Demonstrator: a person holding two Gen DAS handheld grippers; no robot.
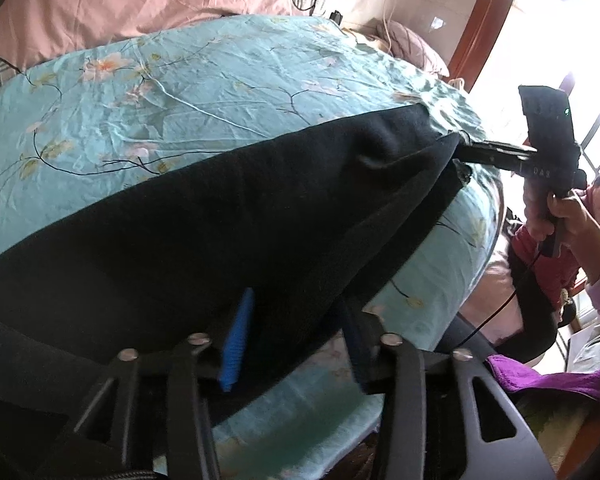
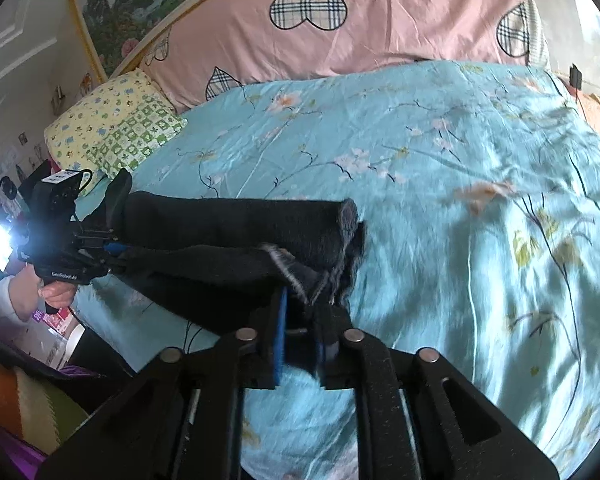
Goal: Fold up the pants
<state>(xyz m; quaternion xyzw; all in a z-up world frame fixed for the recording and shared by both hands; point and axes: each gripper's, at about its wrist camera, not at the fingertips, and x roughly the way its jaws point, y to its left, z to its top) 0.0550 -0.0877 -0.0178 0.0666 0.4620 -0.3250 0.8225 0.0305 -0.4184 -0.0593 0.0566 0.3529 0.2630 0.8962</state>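
Note:
Black pants stretch across a turquoise floral bed sheet, held up between both grippers. My left gripper is shut on the waist end of the pants, its blue pads against the cloth. My right gripper is shut on the cuff end of the pants; it also shows in the left wrist view at the far right. The left gripper shows in the right wrist view at the far left.
A pink duvet with plaid hearts lies along the back of the bed. A yellow-green pillow sits at the back left. A purple cloth lies at the bed's side. A seated person in red is beyond the bed edge.

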